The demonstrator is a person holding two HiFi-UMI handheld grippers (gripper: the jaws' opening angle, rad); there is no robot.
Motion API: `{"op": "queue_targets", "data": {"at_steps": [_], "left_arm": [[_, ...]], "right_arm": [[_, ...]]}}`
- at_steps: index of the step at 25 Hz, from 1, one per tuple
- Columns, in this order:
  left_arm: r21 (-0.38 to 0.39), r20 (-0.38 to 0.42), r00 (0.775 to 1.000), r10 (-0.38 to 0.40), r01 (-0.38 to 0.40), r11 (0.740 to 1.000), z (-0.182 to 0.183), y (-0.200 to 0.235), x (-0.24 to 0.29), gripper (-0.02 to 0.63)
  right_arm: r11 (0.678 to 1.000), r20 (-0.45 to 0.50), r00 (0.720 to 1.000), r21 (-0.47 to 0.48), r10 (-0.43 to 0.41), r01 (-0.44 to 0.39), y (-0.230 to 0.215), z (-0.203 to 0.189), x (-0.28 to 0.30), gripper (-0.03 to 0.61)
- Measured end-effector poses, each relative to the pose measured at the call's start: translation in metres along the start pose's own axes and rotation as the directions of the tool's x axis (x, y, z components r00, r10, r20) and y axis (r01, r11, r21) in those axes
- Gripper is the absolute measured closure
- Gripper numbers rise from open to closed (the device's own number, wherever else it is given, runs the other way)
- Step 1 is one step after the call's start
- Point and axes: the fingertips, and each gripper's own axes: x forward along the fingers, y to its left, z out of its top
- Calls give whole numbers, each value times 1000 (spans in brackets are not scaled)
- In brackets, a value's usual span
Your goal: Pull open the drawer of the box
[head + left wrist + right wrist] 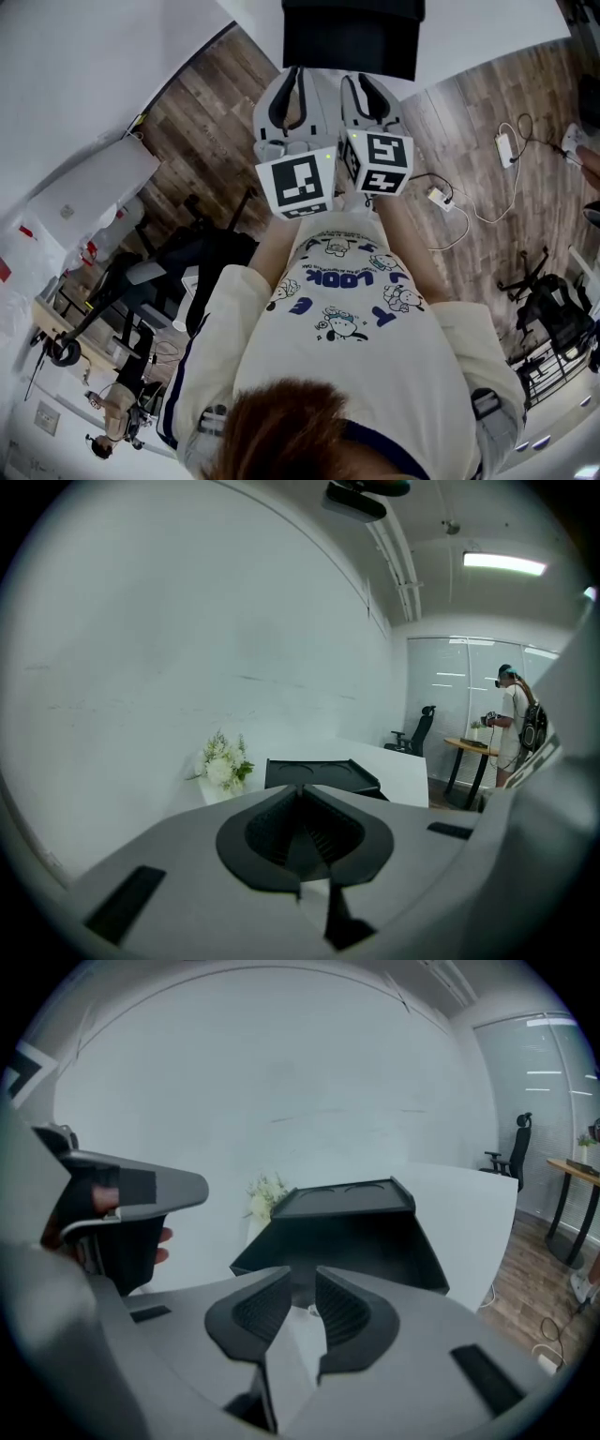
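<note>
A black box [352, 37] stands on the white table [487, 33] straight ahead of me; its top has two round hollows. I cannot make out the drawer on its dark front [347, 1232]. My left gripper [291, 82] is held in the air short of the box, jaws closed together with nothing between them [300, 791]. The box [319, 772] lies beyond its tips. Beside it, my right gripper [364, 86] points at the box front with a narrow gap between its ribbed pads [302, 1283], holding nothing. Neither touches the box.
White flowers [222, 761] stand against the wall left of the box. Cables and a power strip [439, 197] lie on the wood floor to the right. A person [514, 728] stands by a wooden desk [473, 746] and an office chair [417, 731] far off.
</note>
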Motion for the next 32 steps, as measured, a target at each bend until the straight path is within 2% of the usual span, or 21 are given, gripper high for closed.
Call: {"op": "queue_targets", "data": {"at_steps": [4, 8, 12, 27, 32], "left_arm": [[-1, 49, 999, -10, 10, 1000, 25, -2, -5, 586], [7, 97, 995, -19, 18, 1000, 48, -5, -10, 586], [20, 143, 989, -30, 27, 999, 68, -9, -14, 586], [54, 244, 968, -52, 40, 998, 111, -18, -26, 586], [63, 264, 963, -58, 43, 997, 120, -21, -29, 586]], "right_arm": [[999, 106, 994, -31, -6, 10, 8, 37, -21, 523], [999, 229, 973, -38, -25, 34, 9, 78, -42, 531], [998, 311, 949, -33, -39, 52, 7, 108, -56, 532], [994, 439, 897, -64, -50, 87, 6, 158, -82, 534], [994, 456, 889, -72, -45, 87, 6, 166, -88, 535]]}}
